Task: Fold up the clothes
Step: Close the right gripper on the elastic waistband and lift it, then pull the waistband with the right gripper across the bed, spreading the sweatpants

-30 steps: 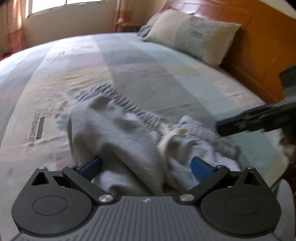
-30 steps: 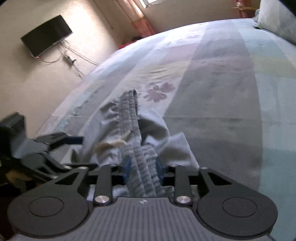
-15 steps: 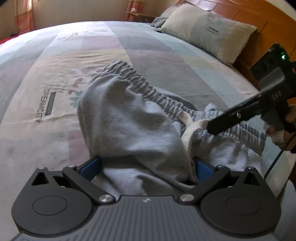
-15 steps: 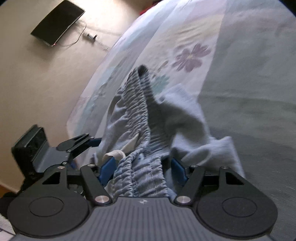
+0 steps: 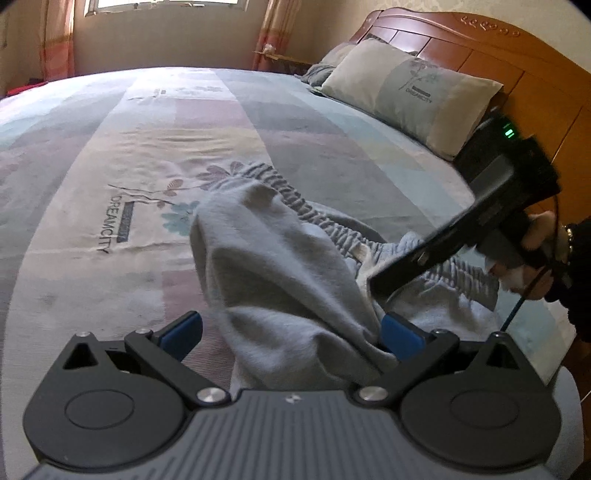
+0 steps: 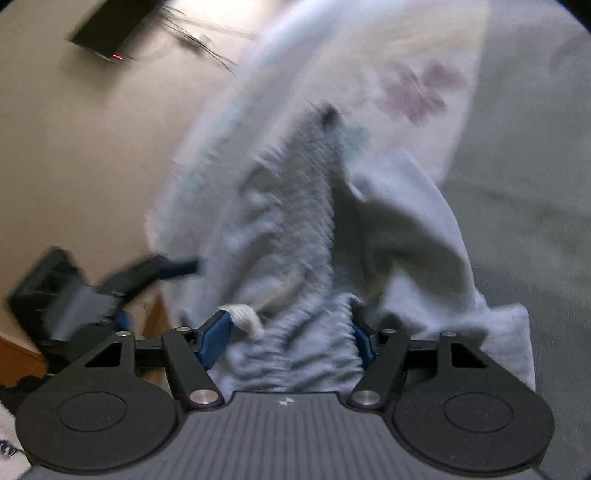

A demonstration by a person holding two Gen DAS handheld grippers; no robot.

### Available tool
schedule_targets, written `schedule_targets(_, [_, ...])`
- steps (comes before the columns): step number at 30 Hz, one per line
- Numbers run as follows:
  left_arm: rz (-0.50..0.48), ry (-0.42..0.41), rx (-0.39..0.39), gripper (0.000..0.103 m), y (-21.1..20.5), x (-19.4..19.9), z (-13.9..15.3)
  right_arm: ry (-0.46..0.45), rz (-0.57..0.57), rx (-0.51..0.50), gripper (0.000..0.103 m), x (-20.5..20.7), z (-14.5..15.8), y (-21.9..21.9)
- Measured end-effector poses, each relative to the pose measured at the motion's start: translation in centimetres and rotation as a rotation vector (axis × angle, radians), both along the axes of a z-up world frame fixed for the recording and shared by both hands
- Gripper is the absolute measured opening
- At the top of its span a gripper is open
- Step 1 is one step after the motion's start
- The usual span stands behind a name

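Crumpled grey cotton sweatpants with a ribbed elastic waistband lie heaped on the striped floral bedspread. Left of the heap's middle, the left gripper gapes wide around loose cloth; right of it, the right gripper, just spread apart, straddles the waistband unclamped.

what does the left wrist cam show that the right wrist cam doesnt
Only the left wrist view shows the pillow, the wooden headboard, the window with curtains, and the hand holding the right gripper.

Only the right wrist view shows the wall-mounted screen, and the waistband between the right gripper's open jaws.

Both show the grey sweatpants with their ribbed waistband and white drawstring, crumpled on the patterned bedspread, and the left gripper, open.
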State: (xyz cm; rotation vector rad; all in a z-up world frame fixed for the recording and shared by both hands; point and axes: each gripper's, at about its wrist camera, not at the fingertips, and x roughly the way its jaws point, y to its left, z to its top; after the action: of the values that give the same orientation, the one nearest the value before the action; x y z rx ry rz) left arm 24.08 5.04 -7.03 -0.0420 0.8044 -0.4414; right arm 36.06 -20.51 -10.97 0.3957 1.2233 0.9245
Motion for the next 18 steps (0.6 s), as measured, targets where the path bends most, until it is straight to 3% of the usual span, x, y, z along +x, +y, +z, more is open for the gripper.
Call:
schedule_targets(2, [0.004,-0.003,0.009,0.102,0.1,-0.3,0.2,-0.004,-0.006,-0.023,0.063,-0.2,0.1,0.1])
schedule_targets(3, [0.003,-0.003,0.012,0.102,0.1,-0.4,0.3,-0.022,-0.006,-0.026,0.048,-0.5,0.7,0.1])
schedule_targets(6, [-0.008,-0.004,0.025,0.102,0.1,-0.8,0.4,-0.099,0.003,-0.072,0.039,-1.7,2.8,0.5])
schedule_targets(11, [-0.023,-0.023,0.035,0.102,-0.6,-1.4,1.2,-0.190,-0.013,-0.154,0.034,-3.0,5.5,0.6])
schedule_targets(18, [-0.051,-0.050,0.049,0.102,-2.1,-2.0,2.5,-0.254,-0.153,-0.213,0.030,-4.0,7.3,-3.2])
